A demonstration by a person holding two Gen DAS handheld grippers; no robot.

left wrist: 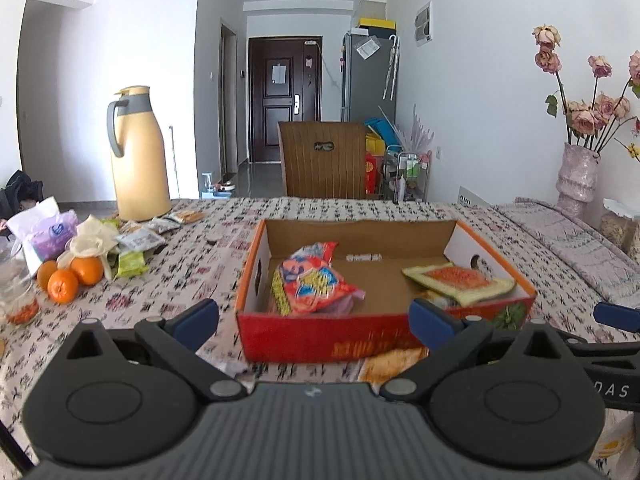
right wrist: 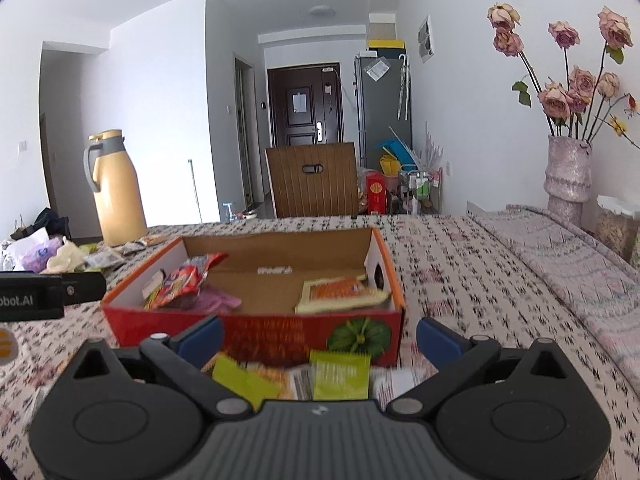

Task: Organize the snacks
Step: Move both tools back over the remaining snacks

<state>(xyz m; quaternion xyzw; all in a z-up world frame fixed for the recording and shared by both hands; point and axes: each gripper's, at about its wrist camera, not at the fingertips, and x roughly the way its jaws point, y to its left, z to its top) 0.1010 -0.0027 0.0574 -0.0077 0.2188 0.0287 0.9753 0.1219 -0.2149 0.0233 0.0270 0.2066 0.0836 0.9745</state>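
Note:
An open red cardboard box [left wrist: 360, 342] [right wrist: 276, 330] stands on the patterned tablecloth. Inside lie a red snack bag [left wrist: 316, 284] [right wrist: 180, 284] at the left, a green-edged orange packet [left wrist: 460, 280] [right wrist: 340, 294] at the right and a small wrapped candy [left wrist: 363, 257] at the back. My left gripper [left wrist: 314, 318] is open and empty, just in front of the box. My right gripper [right wrist: 320, 336] is open and empty above loose green packets [right wrist: 340, 374] and other small packets lying before the box. An orange packet [left wrist: 394, 364] lies in front of the box.
A yellow thermos jug [left wrist: 138, 156] [right wrist: 116, 188] stands at the back left. Oranges [left wrist: 68, 278], small snack packets [left wrist: 140, 240] and a purple tissue pack [left wrist: 52, 236] lie at the left. A vase of dried roses [right wrist: 568, 172] stands at the right. A wooden chair [left wrist: 324, 160] is behind the table.

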